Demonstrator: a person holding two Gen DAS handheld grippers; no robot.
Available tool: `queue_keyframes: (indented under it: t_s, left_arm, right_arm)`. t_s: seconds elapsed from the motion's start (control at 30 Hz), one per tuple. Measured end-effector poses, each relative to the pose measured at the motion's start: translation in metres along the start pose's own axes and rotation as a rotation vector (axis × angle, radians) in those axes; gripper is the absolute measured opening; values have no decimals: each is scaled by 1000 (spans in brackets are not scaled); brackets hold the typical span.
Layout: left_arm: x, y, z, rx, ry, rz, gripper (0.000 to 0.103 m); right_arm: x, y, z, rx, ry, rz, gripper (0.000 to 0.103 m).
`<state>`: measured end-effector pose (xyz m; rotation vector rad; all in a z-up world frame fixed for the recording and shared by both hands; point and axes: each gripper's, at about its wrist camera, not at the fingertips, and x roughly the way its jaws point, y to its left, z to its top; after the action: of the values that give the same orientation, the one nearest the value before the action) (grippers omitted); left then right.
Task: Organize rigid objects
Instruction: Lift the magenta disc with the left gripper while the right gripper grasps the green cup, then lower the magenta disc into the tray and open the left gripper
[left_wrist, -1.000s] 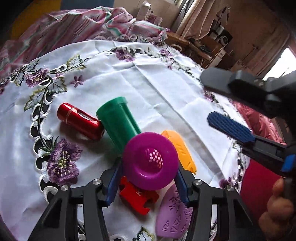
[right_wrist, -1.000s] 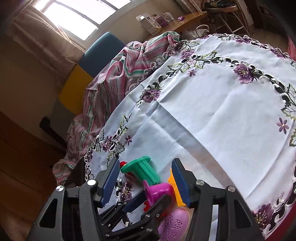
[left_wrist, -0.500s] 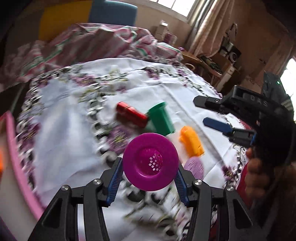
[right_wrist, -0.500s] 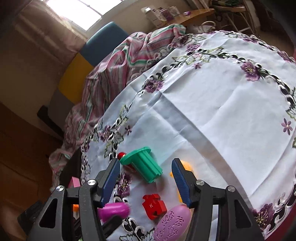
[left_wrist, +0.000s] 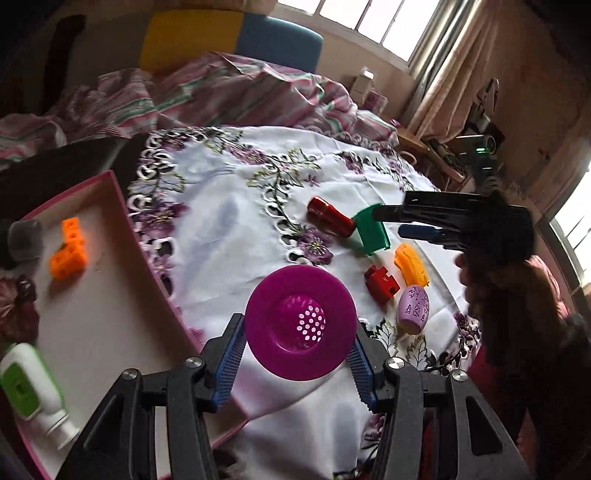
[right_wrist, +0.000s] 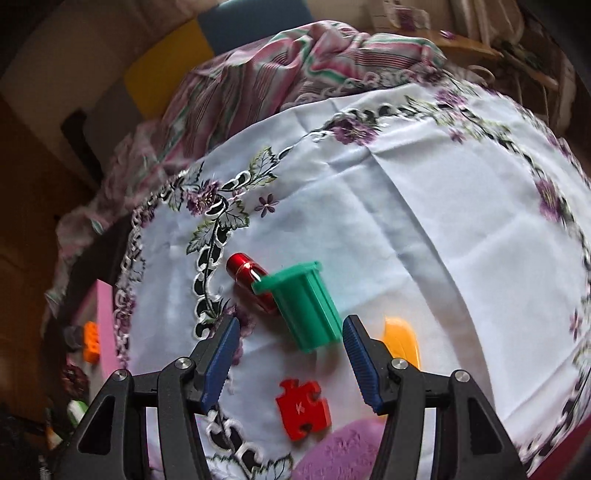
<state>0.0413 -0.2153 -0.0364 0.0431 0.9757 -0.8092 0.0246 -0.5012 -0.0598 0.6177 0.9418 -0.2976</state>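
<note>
My left gripper (left_wrist: 297, 328) is shut on a purple perforated funnel-shaped disc (left_wrist: 273, 306), held above the tablecloth beside a pink-rimmed tray (left_wrist: 122, 206). On the cloth lie a red cylinder (left_wrist: 330, 220), a green flanged tube (left_wrist: 371, 230), an orange piece (left_wrist: 412, 264), a red puzzle piece (left_wrist: 382, 284) and a lilac egg-shaped piece (left_wrist: 413, 308). My right gripper (right_wrist: 291, 325) is open and hovers just above the green tube (right_wrist: 304, 308), its pads clear of it. The left wrist view shows that right gripper (left_wrist: 397, 222) from the side.
The tray holds an orange brick (left_wrist: 68, 247) and a white bottle with a green label (left_wrist: 29, 387). A striped blanket (left_wrist: 229, 88) is bunched at the table's far edge. A person's hand (left_wrist: 480, 280) grips the right tool.
My left gripper carried the purple disc left, away from the pile, and the tray came into view. My right gripper rolled and closed in on the green tube.
</note>
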Motion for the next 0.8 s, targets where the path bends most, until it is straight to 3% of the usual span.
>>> queue_keyframes:
  t_s: [0.2, 0.23, 0.27, 0.47, 0.63, 0.8]
  left_arm:
    - [-25, 13, -7, -21, -41, 40, 54]
    - [-29, 15, -8, -22, -50, 54, 54]
    - [-33, 16, -9, -23, -58, 70, 54]
    - [-50, 27, -18, -33, -89, 175, 54]
    - [-62, 37, -25, -41, -112, 252, 54]
    - [-67, 47, -32, -65, -106, 274, 54]
  right_arm:
    - [33, 4, 17, -57, 53, -67, 58]
    - [38, 4, 17, -61, 63, -70, 42]
    - [43, 3, 16, -68, 76, -86, 36]
    - [50, 11, 10, -159, 81, -153, 35]
    - [54, 1, 11, -112, 107, -153, 34]
    - [53, 0, 10, -112, 107, -157, 34]
